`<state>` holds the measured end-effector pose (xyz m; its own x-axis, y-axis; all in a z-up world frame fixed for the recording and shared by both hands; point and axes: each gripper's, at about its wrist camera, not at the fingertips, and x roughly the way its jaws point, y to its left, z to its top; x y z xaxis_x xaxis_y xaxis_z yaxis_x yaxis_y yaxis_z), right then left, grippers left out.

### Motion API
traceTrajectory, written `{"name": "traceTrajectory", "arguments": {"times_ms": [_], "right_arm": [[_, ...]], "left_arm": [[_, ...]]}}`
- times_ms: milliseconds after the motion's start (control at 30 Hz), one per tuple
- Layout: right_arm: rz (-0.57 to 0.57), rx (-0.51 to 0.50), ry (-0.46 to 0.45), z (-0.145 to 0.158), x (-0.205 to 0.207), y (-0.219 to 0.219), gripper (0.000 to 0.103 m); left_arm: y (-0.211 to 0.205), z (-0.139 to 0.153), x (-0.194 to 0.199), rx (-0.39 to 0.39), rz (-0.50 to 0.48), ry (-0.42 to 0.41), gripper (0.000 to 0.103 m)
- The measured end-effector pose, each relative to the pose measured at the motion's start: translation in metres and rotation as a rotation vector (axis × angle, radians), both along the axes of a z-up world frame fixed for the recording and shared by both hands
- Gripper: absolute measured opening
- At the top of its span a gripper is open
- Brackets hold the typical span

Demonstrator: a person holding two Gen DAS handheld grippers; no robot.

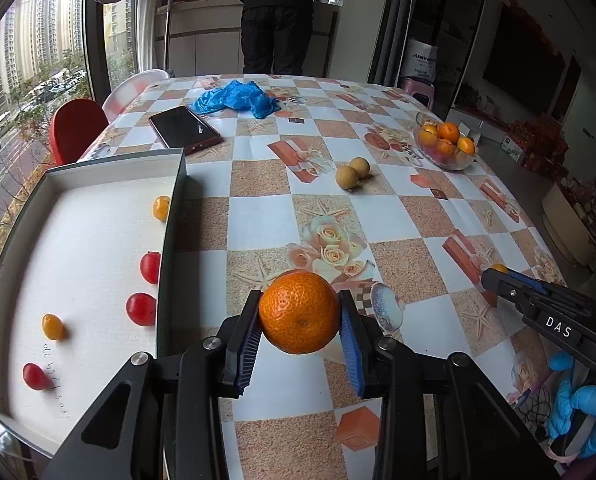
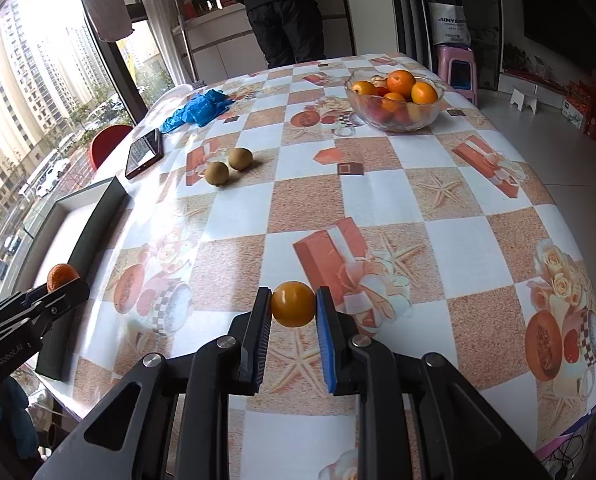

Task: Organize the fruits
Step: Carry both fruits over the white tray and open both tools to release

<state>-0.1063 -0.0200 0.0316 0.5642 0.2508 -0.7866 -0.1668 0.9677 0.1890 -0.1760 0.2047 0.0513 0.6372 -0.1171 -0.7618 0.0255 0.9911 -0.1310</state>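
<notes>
My left gripper [image 1: 300,312] is shut on a large orange mandarin [image 1: 299,312], held above the table just right of the white tray [image 1: 78,240]. The tray holds red cherry tomatoes [image 1: 141,309] and small yellow tomatoes [image 1: 52,326]. My right gripper [image 2: 293,305] is shut on a small yellow tomato [image 2: 293,304] above the table's near part. The right gripper also shows at the right edge of the left wrist view [image 1: 494,274], the left gripper at the left edge of the right wrist view [image 2: 64,284].
Two brown kiwis [image 1: 352,173] lie mid-table. A glass bowl [image 2: 394,120] of oranges stands at the far right. A phone [image 1: 184,130] and blue gloves [image 1: 236,98] lie at the far left. A person [image 1: 278,12] stands beyond the table; a red chair [image 1: 76,128] is at left.
</notes>
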Motion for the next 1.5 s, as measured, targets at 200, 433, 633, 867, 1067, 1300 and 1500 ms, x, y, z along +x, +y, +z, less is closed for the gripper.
{"name": "traceTrajectory", "arguments": {"times_ms": [200,433,633,867,1067,1300,1500], "right_arm": [[0.058,-0.009,-0.002,0.007,0.001,0.029,0.024],[0.133,-0.021,-0.006,0.014,0.001,0.064,0.024],[0.200,-0.023,-0.015,0.022,0.003,0.096,0.024],[0.279,-0.018,-0.012,0.027,0.006,0.137,0.024],[0.352,-0.022,-0.009,0.028,0.004,0.172,0.024],[0.439,-0.023,0.001,0.028,0.003,0.213,0.024],[0.514,-0.022,0.016,0.024,-0.001,0.249,0.024]], "left_arm": [[0.016,0.003,-0.005,-0.013,0.027,-0.010,0.038],[0.035,0.005,-0.008,-0.024,0.058,-0.024,0.038],[0.055,0.010,-0.013,-0.027,0.094,-0.046,0.038],[0.085,0.011,-0.016,-0.015,0.155,-0.062,0.038],[0.111,0.008,-0.017,-0.002,0.206,-0.063,0.038],[0.140,-0.004,-0.015,0.004,0.264,-0.043,0.038],[0.159,-0.013,-0.014,0.011,0.309,-0.025,0.038]]}}
